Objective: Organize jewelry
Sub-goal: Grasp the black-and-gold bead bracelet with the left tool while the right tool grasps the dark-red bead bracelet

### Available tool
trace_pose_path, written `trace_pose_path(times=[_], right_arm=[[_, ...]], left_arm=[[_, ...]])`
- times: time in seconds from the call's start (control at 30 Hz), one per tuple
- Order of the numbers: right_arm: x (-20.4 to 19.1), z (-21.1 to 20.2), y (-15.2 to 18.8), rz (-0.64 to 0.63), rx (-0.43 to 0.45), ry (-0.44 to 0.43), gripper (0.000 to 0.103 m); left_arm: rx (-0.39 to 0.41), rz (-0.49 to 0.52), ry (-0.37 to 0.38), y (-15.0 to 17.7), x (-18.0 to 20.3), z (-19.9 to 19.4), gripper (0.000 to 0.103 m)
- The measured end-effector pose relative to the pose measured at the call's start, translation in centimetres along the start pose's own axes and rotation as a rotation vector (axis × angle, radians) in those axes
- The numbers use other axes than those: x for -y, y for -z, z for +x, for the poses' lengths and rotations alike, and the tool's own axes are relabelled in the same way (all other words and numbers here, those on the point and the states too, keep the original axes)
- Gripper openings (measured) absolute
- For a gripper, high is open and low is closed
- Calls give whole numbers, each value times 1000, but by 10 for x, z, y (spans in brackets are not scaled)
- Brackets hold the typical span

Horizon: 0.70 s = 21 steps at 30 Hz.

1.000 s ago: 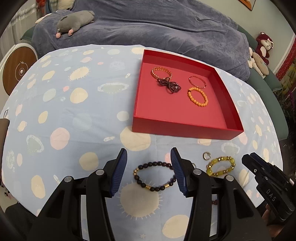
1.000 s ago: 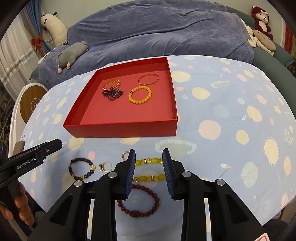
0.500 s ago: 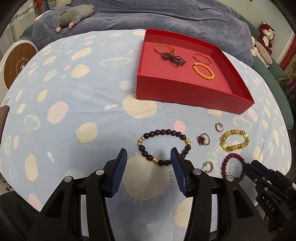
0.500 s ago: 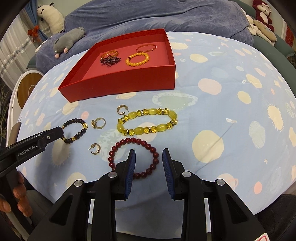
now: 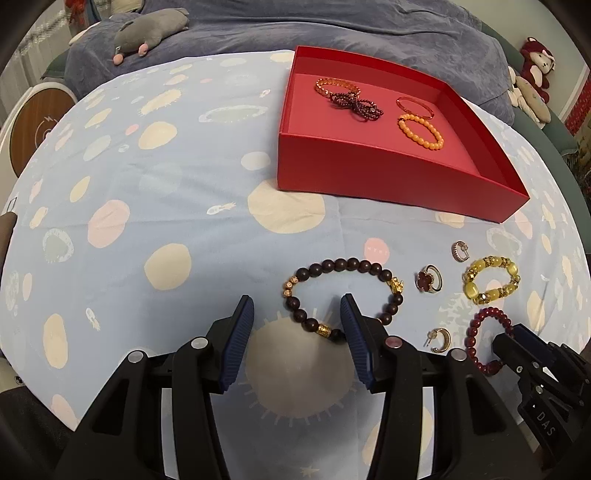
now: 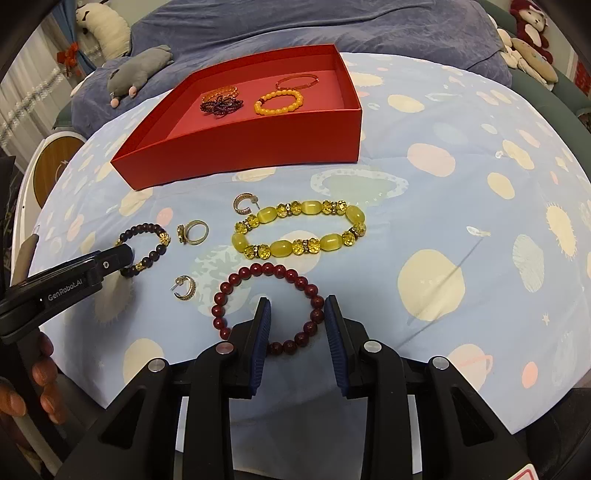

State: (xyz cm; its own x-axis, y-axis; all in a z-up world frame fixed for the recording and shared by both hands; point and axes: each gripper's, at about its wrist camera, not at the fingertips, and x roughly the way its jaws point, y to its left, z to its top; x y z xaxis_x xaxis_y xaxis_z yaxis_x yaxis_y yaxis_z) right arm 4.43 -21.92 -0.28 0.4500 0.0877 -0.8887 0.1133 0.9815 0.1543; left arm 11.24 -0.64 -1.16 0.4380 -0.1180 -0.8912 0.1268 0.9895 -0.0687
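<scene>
Four bracelets [image 5: 420, 131] in red box [image 5: 388, 184]; three [image 6: 273, 308] outside; each gripper [image 5: 297, 312] [image 6: 297, 308] spread, empty.

Tablecloth [image 5: 155, 192] matt cloth; red box [image 5: 369, 177] matt card; yellow bracelet [image 6: 299, 229] glossy beads; ring [image 5: 430, 282] shiny metal.

A home bedroom or living room: stuffed animals [image 6: 138, 72] lie on a blue-blanketed couch or bed [image 6: 295, 26] behind a table under a planet-patterned cloth [image 6: 461, 184].
</scene>
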Motion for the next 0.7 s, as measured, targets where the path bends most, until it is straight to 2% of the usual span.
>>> trace_pose_path(times=[0.1, 0.23, 0.37, 0.7], right_arm=[[0, 0, -1, 1, 0, 0, 28], [2, 0, -1, 5, 0, 0, 22], [8, 1, -2, 19, -5, -1, 12], [12, -6, 7, 31, -10, -13, 8]], left_arm=[[2, 23, -4, -2, 3, 1, 44], [4, 50, 5, 0, 7, 0, 24], [0, 47, 16, 1, 5, -1, 9], [-16, 34, 33, 10, 3, -10, 8]])
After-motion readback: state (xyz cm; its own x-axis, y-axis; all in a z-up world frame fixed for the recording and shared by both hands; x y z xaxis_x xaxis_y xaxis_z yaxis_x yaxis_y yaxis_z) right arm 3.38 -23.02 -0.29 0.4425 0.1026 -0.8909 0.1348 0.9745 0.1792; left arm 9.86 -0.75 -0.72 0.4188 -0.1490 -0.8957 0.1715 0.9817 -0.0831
